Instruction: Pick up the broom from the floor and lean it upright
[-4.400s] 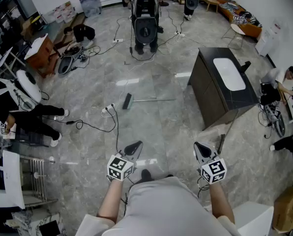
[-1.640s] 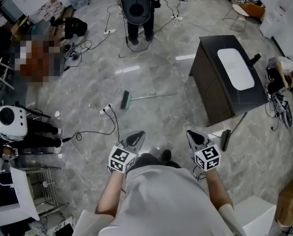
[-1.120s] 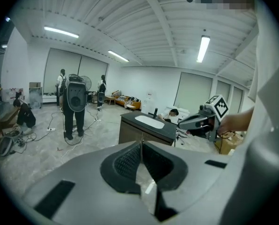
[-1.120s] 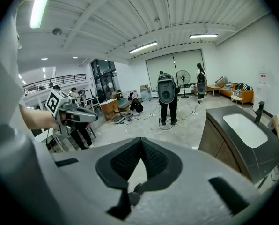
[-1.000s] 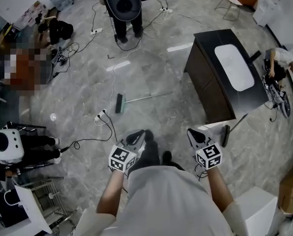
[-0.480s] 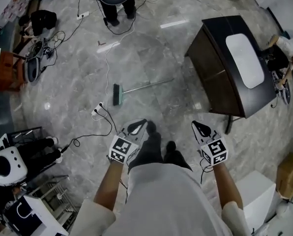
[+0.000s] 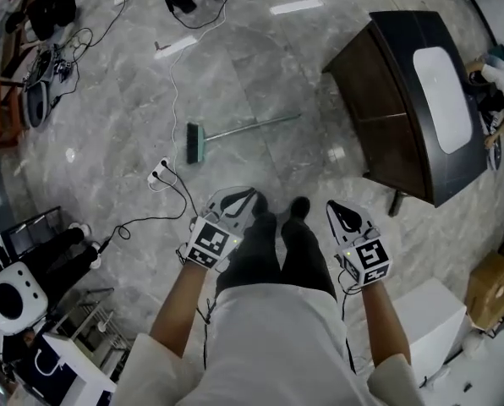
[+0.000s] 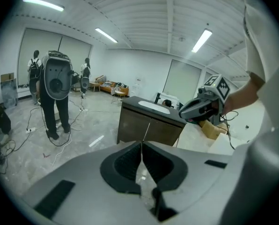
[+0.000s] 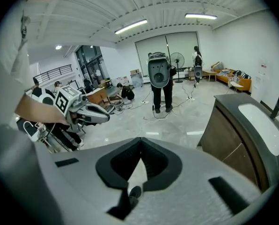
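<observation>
The broom lies flat on the grey marble floor, its green head at the left and its thin handle running right toward the cabinet. In the head view it is a step ahead of my shoes. My left gripper hangs above the floor short of the broom's head, jaws shut and empty; its tips meet in the left gripper view. My right gripper is level with it on the right, also shut on nothing, and its tips touch. Neither gripper view shows the broom.
A dark cabinet with a white top stands at the right, near the handle's end. A power strip with cables lies left of the broom head. A white box is at my right, a wire cart at lower left.
I have walked toward the broom, which now lies much nearer my feet. Both grippers moved forward and sank, still shut.
</observation>
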`<state>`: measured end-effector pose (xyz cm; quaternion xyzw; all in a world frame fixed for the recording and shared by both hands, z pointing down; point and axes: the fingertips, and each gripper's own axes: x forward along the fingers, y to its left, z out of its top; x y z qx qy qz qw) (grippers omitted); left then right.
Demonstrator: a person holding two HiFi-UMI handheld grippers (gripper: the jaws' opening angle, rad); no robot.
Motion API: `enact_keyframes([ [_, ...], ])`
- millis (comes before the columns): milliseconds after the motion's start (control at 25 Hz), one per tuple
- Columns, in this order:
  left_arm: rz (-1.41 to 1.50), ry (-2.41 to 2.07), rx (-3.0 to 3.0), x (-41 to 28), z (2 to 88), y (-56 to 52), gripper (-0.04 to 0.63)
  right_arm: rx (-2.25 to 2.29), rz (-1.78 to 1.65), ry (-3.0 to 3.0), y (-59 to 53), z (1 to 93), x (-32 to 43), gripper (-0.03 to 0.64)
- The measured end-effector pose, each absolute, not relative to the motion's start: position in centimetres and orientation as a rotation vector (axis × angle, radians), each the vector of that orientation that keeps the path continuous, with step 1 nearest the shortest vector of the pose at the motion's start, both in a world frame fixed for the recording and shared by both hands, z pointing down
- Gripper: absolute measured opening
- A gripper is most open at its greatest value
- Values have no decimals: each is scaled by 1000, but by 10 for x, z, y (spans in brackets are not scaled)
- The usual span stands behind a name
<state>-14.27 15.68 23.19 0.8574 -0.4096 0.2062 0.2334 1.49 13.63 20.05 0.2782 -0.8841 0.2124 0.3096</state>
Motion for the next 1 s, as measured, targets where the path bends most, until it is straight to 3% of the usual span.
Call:
enact_keyframes([
  [440,673,-1140,2329,-139,340,97,11,619,512,-2309,66,318,-10,0],
  [1000,672,-1230,2157,-126,584,47,11,333,558,-2328,17,567,-11,0],
])
